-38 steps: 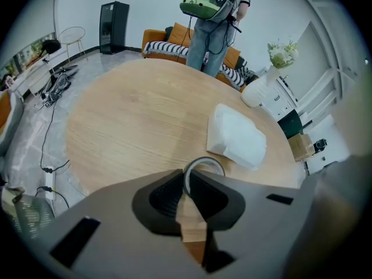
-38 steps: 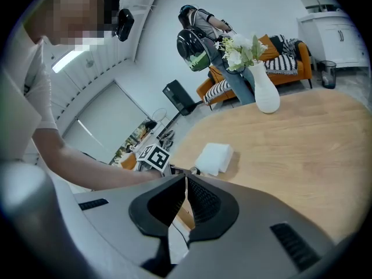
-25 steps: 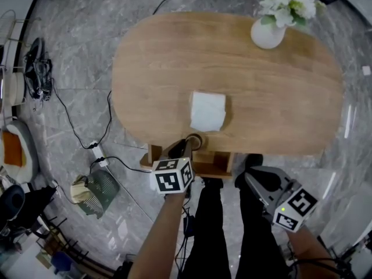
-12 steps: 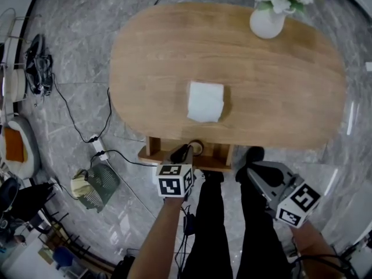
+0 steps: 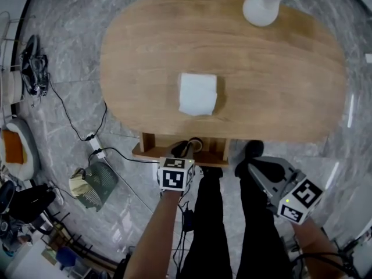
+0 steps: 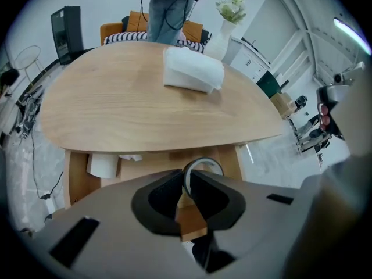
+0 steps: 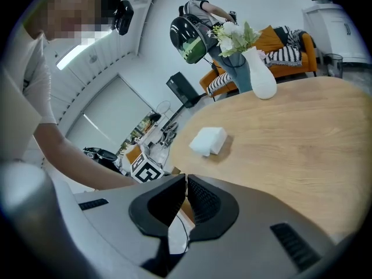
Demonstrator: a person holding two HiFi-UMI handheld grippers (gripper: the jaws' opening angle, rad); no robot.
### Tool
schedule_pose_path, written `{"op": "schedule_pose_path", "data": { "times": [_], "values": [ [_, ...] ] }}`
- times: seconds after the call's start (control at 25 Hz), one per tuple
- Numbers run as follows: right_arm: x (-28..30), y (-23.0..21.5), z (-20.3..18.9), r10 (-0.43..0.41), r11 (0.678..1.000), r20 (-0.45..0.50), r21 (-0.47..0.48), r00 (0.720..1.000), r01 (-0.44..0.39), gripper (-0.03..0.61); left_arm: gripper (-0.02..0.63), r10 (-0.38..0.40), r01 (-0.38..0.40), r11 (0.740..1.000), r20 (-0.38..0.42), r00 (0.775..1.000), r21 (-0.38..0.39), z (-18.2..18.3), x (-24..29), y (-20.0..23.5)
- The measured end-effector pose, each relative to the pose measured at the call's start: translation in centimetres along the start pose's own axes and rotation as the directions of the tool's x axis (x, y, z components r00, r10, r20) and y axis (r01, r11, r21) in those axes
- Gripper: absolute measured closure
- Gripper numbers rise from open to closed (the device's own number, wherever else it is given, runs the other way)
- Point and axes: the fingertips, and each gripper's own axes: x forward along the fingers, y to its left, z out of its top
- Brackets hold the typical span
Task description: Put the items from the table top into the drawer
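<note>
A white tissue pack (image 5: 197, 94) (image 6: 192, 68) (image 7: 208, 140) lies near the middle of the oval wooden table (image 5: 279, 80). Below the table's front edge a wooden drawer (image 5: 149, 150) (image 6: 74, 176) stands pulled out. My left gripper (image 5: 187, 148) (image 6: 185, 182) hangs over it, shut on a grey tape roll (image 5: 196, 144) (image 6: 204, 165) pinched by its rim. Inside the drawer sit a white roll (image 6: 103, 164) and a small crumpled white thing (image 6: 131, 157). My right gripper (image 5: 250, 167) (image 7: 186, 182) is shut and empty, low at the right, off the table.
A white vase with flowers (image 5: 260, 7) (image 7: 256, 74) stands at the table's far right. The holder's dark-trousered legs (image 5: 221, 225) are right behind the drawer. Cables and a power strip (image 5: 93, 150) lie on the marble floor at the left. A person (image 6: 165, 4) stands beyond the table.
My left gripper, still holding the tape roll, has sunk lower over the open drawer and rolled a little. The right gripper has shifted only slightly. The table sits higher in the head view.
</note>
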Motion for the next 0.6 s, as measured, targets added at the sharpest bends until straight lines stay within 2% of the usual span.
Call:
{"op": "schedule_pose_path", "data": {
  "times": [0.12,0.4,0.6],
  "values": [
    [0.1,-0.4,-0.4,-0.003,1.000,0.002,0.002,1.000,0.003,0.541,0.567,0.012,-0.011,0.999,-0.033,0.999,0.034,-0.6,0.9,0.1],
    [0.3,-0.5,-0.8,0.002,1.000,0.000,-0.003,1.000,-0.002,0.541,0.559,-0.015,0.019,0.999,-0.086,0.996,0.045,-1.4,2.4,-0.2],
    [0.6,-0.4,-1.0,0.003,1.000,-0.002,-0.008,1.000,-0.003,0.541,0.537,-0.038,0.039,0.999,-0.098,0.994,0.010,-1.8,2.3,-0.3]
  ]
}}
